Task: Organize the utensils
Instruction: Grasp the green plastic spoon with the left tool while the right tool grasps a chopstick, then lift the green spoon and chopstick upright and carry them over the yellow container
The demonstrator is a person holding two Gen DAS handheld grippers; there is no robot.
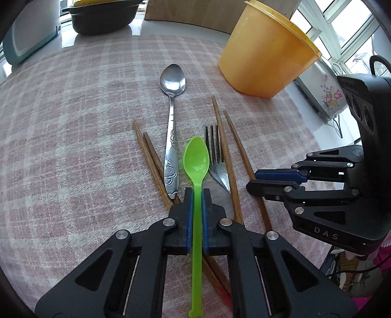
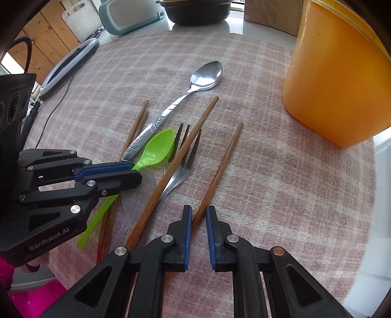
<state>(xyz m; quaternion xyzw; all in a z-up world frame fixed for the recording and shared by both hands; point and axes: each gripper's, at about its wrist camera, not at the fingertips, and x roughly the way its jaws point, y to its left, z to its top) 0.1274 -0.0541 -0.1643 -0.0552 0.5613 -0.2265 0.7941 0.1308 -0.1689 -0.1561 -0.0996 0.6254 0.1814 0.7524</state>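
My left gripper (image 1: pixel 197 194) is shut on the handle of a green plastic spoon (image 1: pixel 196 159), its bowl pointing away over the checked cloth. In the right wrist view the same gripper (image 2: pixel 136 172) comes in from the left with the green spoon (image 2: pixel 158 146). My right gripper (image 2: pixel 198 210) stands open, narrowly, with a brown chopstick (image 2: pixel 220 168) lying between its pads and a gap still showing. A metal spoon (image 1: pixel 172 80), a fork (image 1: pixel 215 149), other chopsticks (image 1: pixel 149 156) and a clear plastic spoon (image 2: pixel 144 181) lie around them. The orange tub (image 1: pixel 266 53) stands at the far right.
A black pot (image 1: pixel 102 17) and a teal appliance (image 1: pixel 27 36) stand at the back left, and a ring light (image 2: pixel 70 63) with its cable lies at the left. A white flowered appliance (image 1: pixel 325 93) sits beyond the table's right edge. The cloth (image 2: pixel 281 183) is bare to the right.
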